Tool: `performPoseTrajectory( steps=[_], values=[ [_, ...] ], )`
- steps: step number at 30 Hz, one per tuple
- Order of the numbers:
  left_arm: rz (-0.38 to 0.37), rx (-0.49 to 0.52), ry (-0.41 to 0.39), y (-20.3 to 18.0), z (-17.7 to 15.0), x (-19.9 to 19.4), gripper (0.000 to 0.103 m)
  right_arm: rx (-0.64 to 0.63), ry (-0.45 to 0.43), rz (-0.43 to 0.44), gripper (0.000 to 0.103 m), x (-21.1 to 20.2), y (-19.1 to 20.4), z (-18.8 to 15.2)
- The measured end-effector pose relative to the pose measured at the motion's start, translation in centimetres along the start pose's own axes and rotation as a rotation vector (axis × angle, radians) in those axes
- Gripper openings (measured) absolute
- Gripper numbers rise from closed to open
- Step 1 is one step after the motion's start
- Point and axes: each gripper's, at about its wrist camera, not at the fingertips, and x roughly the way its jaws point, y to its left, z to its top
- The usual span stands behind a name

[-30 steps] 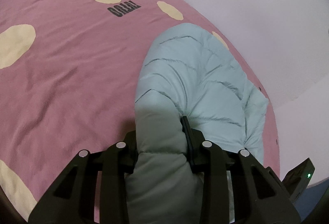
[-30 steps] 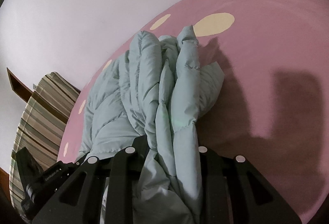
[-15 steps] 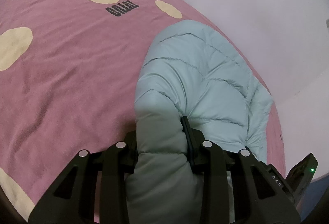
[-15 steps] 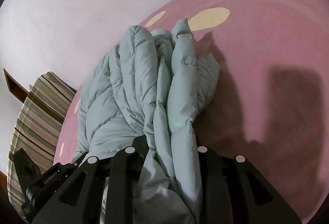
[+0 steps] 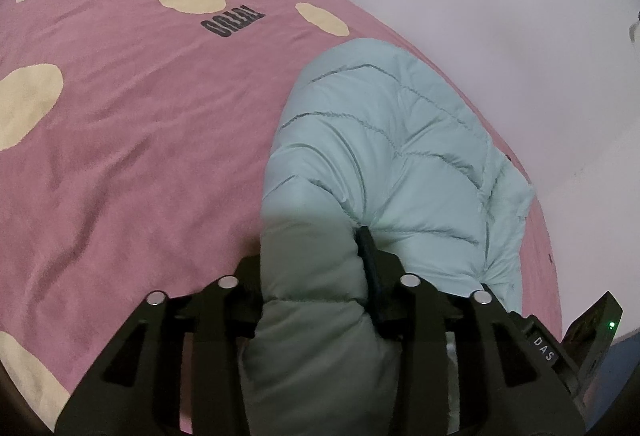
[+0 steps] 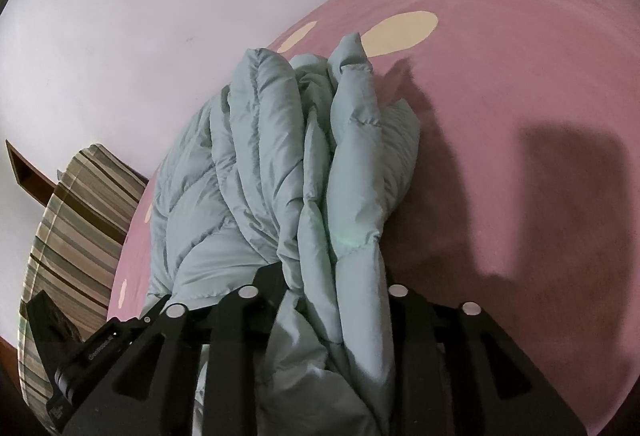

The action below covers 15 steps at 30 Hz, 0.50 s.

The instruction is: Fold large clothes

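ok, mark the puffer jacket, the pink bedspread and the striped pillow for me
puffer jacket (image 5: 384,140): left wrist view, on the quilted panel beyond the claw.
pink bedspread (image 5: 132,156): left wrist view, bare pink fabric left of the jacket.
striped pillow (image 6: 76,228): right wrist view, middle of its striped face.

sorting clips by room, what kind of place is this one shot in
Most likely a bedroom at home. The pale blue puffer jacket lies on a wide pink bedspread with cream spots, which runs up against a plain white wall. A striped cushion or pillow sits at the bed's edge.
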Motion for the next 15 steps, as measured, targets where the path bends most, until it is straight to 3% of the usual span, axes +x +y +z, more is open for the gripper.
performPoseTrajectory(
  steps=[4,6,15],
  values=[
    [0.033,0.012,-0.007,0.3,0.1,-0.2,0.059,0.013,0.000,-0.004,0.040,-0.2,-0.3,0.0],
    [0.048,0.019,-0.007,0.4,0.1,-0.3,0.062,0.017,0.000,-0.004,0.042,-0.4,-0.5,-0.1],
    [0.137,0.145,-0.027,-0.6,-0.2,-1.0,0.067,0.010,0.002,-0.019,0.043,-1.3,-0.9,-0.8]
  ],
)
